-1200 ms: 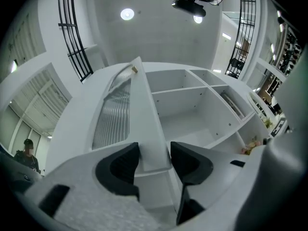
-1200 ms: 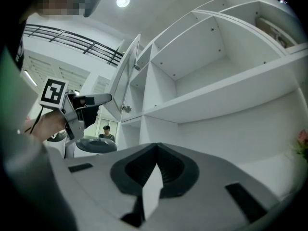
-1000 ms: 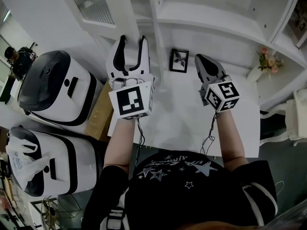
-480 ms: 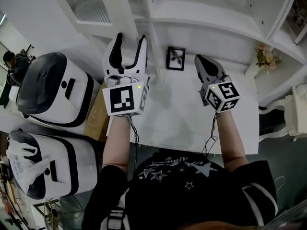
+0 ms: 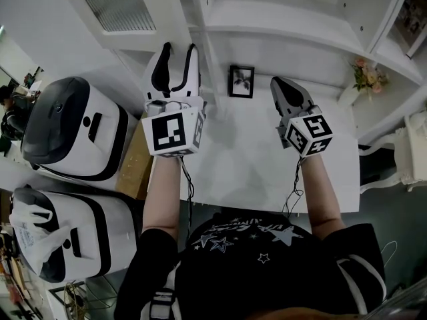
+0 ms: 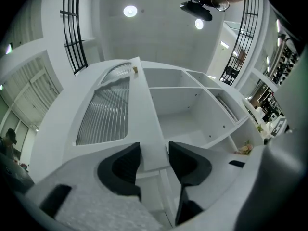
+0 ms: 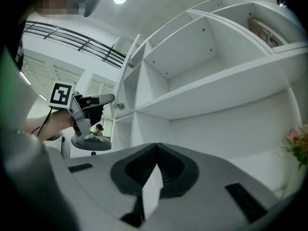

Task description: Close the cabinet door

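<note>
The white cabinet door (image 5: 113, 5) with its ribbed glass panel (image 6: 103, 114) stands swung open to the left of the shelves. My left gripper (image 5: 180, 49) is raised at the door's free edge (image 6: 147, 129). Its jaws have just been closing, and the dark pads (image 6: 126, 165) now sit against both faces of that edge. In the left gripper view the left gripper (image 6: 154, 150) straddles the door's lower corner. My right gripper (image 5: 278, 85) hovers over the white table, shut and holding nothing. In its own view the right gripper (image 7: 155, 150) points at the empty shelves.
A small black picture frame (image 5: 241, 81) and pink flowers (image 5: 369, 77) stand at the back of the white table (image 5: 253, 159). Two white-and-black appliances (image 5: 67, 129) (image 5: 67, 235) and a cardboard box (image 5: 133, 159) are on the left. Open shelves (image 5: 280, 19) lie ahead.
The left gripper's jaws have narrowed onto the door edge. The right gripper has stayed where it was.
</note>
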`<move>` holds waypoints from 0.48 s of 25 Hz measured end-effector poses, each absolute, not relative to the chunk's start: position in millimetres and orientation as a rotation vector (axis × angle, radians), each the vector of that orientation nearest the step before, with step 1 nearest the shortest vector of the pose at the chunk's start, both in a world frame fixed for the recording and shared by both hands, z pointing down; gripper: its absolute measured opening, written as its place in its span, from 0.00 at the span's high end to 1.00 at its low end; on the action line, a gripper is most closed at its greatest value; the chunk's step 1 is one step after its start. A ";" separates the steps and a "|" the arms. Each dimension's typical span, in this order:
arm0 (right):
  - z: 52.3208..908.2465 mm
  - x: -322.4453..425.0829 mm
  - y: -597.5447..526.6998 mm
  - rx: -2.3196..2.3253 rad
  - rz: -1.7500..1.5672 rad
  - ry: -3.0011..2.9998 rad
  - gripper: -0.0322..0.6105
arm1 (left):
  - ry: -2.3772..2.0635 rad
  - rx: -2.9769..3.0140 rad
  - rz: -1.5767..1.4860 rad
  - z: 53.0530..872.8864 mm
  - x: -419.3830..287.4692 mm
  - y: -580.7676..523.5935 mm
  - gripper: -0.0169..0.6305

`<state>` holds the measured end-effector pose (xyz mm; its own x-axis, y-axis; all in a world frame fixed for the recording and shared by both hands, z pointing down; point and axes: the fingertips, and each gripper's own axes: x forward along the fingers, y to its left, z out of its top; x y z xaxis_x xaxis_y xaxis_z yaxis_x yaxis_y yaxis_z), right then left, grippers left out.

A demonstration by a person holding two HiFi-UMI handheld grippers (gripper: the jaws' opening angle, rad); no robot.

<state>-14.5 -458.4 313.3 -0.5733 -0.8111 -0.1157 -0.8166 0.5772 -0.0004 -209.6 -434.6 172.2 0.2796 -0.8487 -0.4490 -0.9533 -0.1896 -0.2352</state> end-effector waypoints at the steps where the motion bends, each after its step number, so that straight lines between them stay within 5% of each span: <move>1: 313.1 -13.7 -458.6 -1.400 0.083 2.697 0.94 | 1.617 -2.088 0.301 172.2 -209.2 -436.6 0.67; 12: 306.1 -4.5 -461.4 -1.429 0.109 2.683 0.94 | 1.631 -2.090 0.242 172.6 -200.2 -465.9 0.68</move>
